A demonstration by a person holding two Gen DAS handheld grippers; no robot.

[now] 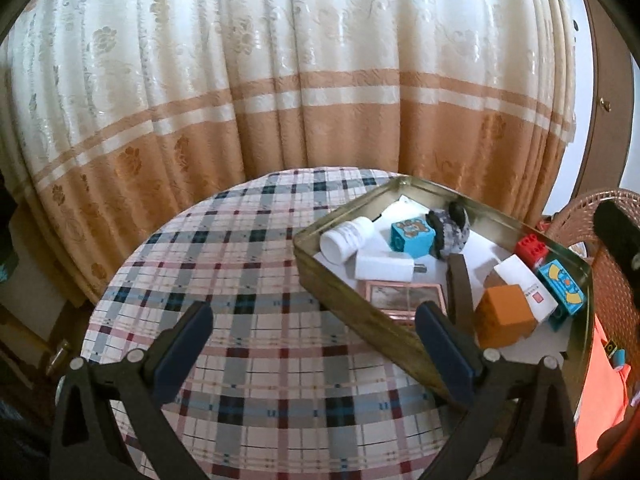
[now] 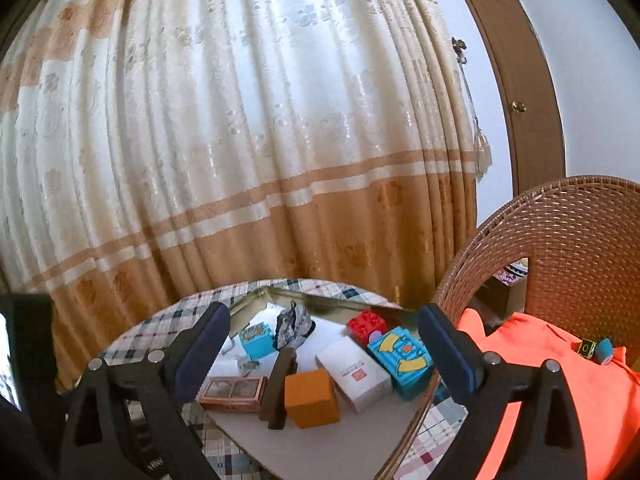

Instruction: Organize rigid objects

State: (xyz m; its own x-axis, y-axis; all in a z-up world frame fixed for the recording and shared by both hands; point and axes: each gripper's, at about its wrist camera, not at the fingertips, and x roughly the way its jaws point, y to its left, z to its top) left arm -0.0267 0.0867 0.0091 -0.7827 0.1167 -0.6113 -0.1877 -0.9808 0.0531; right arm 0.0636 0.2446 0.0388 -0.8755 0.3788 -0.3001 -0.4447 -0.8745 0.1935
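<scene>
Left hand-held gripper [image 1: 314, 338] jaws apart, empty, over plaid surface [image 1: 240, 280]. Right hand-held gripper [image 2: 324, 340] jaws apart, empty, above tin [image 1: 320, 276]. Tin holds orange block [image 2: 311, 398], white box [image 2: 354, 374], blue brick [image 2: 400, 360].

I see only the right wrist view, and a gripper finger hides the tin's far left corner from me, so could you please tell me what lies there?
Observer: A white bottle lies on its side in that corner of the tin.
Operator: Thank you. Could you also tell me how the left gripper stands?
Observer: The left gripper is open with nothing between its fingers. One finger is over the plaid tablecloth and the other is over the tin's near wall.
</scene>
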